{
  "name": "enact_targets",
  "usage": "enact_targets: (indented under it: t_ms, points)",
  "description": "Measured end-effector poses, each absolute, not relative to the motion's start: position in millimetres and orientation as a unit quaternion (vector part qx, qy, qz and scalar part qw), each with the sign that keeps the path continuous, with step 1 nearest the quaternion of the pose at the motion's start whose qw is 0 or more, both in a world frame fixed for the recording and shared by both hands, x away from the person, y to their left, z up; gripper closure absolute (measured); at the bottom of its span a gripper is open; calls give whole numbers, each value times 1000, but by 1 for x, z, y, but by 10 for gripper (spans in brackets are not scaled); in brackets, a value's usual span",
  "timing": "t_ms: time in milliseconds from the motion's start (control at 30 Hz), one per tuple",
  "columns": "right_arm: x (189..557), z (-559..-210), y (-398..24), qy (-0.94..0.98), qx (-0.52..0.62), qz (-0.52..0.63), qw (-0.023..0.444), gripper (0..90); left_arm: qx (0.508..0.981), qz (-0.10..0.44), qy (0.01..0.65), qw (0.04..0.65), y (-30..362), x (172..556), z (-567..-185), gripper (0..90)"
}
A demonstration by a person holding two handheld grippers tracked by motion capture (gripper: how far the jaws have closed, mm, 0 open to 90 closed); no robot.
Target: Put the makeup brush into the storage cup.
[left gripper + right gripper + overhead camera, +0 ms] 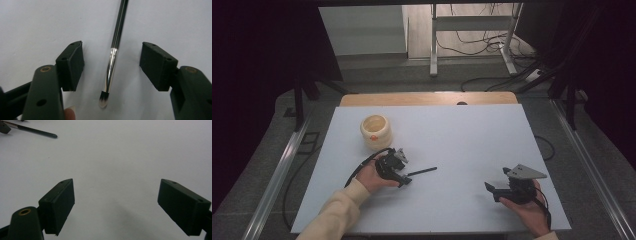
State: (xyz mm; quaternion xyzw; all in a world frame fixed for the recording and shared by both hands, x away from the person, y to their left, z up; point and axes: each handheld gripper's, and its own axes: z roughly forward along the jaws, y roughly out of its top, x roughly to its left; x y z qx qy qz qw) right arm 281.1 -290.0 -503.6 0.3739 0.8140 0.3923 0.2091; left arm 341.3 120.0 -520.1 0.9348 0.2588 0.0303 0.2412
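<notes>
Reaching down over a small makeup brush [113,53], the left hand-held gripper [111,66] has its two black jaws standing apart on either side of the brush's silver ferrule, with bare counter showing between each pad and the brush. Nothing is gripped yet. The brush lies flat on the white counter [462,140], its dark bristle tip nearest the gripper's camera and its thin black handle running away from it.

Seen from the high view, the brush [422,171] is the landmark. The left hand-held gripper [401,172] sits over the brush's bristle end, held by a hand in a cream sleeve. A cream, ring-shaped pot [375,131] with an open top stands behind and to the left of the brush, a little apart from it. The right hand-held gripper [494,189] rests well to the right of the brush and slightly nearer the person, its jaws spread wide with only bare counter between them.

Judging by this, the step in hand is the pickup of the brush, and the grasp is not yet made. The next move calls for bringing the pads together squarely on the ferrule or the handle just behind it. A thin round shaft on a smooth surface could roll or slip sideways if one pad arrives first.
</notes>
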Motion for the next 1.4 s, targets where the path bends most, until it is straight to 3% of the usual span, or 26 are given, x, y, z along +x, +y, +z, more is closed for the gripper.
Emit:
enact_targets:
  t_ms: [233, 633, 867, 1400]
  points:
    - [281, -503, -290, 814, 373, 393, 210, 146, 935, 31, 259, 242, 122, 343, -520, 399]
    - [281, -503, -290, 814, 373, 393, 211, 147, 936, 25, 253, 242, 124, 342, -518, 698]
    - [280, -503, -290, 814, 373, 393, 211, 147, 938, 12, 253, 238, 124, 343, -517, 829]
    - [280, -502, -290, 814, 373, 393, 213, 148, 944, 28, 237, 228, 121, 340, -511, 836]
